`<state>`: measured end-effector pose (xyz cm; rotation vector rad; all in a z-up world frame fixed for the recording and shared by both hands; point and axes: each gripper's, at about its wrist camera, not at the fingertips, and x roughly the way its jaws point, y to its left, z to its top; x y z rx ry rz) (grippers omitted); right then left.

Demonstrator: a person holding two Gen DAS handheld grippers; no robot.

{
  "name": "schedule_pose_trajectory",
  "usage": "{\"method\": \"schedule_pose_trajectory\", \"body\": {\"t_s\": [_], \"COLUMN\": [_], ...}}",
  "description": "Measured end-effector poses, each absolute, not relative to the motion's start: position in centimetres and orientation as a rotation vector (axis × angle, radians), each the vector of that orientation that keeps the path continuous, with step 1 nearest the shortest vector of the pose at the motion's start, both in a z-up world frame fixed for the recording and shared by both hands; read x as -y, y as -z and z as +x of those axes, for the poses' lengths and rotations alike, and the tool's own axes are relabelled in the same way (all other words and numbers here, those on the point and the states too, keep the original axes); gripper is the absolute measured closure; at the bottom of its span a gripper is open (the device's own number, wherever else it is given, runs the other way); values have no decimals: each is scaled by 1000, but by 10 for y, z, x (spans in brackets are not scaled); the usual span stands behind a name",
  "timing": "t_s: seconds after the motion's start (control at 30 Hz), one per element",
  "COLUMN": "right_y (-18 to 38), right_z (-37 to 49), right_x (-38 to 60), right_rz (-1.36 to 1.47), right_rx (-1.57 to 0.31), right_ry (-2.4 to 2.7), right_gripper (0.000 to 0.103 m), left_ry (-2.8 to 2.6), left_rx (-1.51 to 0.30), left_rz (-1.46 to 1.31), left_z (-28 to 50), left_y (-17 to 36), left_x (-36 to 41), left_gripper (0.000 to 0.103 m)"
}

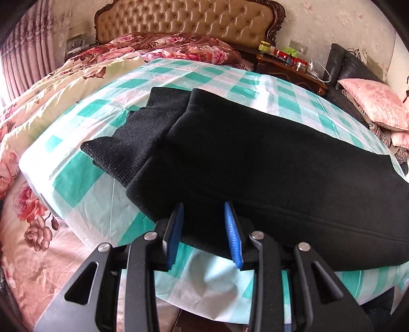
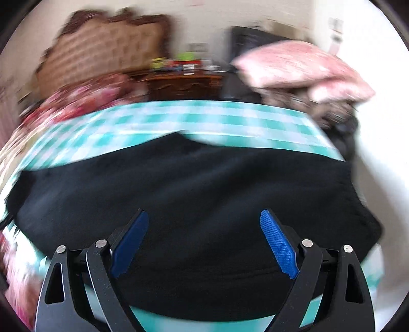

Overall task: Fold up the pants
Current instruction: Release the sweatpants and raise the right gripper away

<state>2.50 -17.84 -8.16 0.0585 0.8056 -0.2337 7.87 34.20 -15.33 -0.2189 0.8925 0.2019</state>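
Black pants (image 1: 255,163) lie folded over on a teal-and-white checked sheet (image 1: 84,184) on the bed, with ribbed cuffs (image 1: 133,138) sticking out at the left. My left gripper (image 1: 204,208) is open, its blue pads (image 1: 176,229) straddling the near edge of the pants without pinching it. In the blurred right wrist view the pants (image 2: 194,189) fill the middle, and my right gripper (image 2: 204,217) is wide open just above them.
A floral quilt (image 1: 33,122) lies left of the sheet. A tufted headboard (image 1: 189,20) stands behind. A cluttered wooden nightstand (image 1: 288,69) and pink pillows (image 1: 373,102) on a dark seat are at the right. The sheet's front edge hangs over the bed.
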Motion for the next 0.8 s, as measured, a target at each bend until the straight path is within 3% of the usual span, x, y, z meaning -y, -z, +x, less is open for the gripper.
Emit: {"method": "schedule_pose_trajectory", "body": {"t_s": [0.3,0.5,0.8], "right_y": [123,143,145], "right_z": [20,17,21], "right_x": [315,316,321], "right_rz": [107,1,21], "right_rx": [-906,-907,-913], "right_ry": [566,600,611], "right_gripper": [19,16,12], "left_ry": [-214,32,248], "left_rx": [-818,-704,-750], "left_rz": [-217,-108,54], "left_z": [71,55,51], "left_y": [136,110,147], "left_x": [-332,-254,-156], "left_gripper": [70,70,69]}}
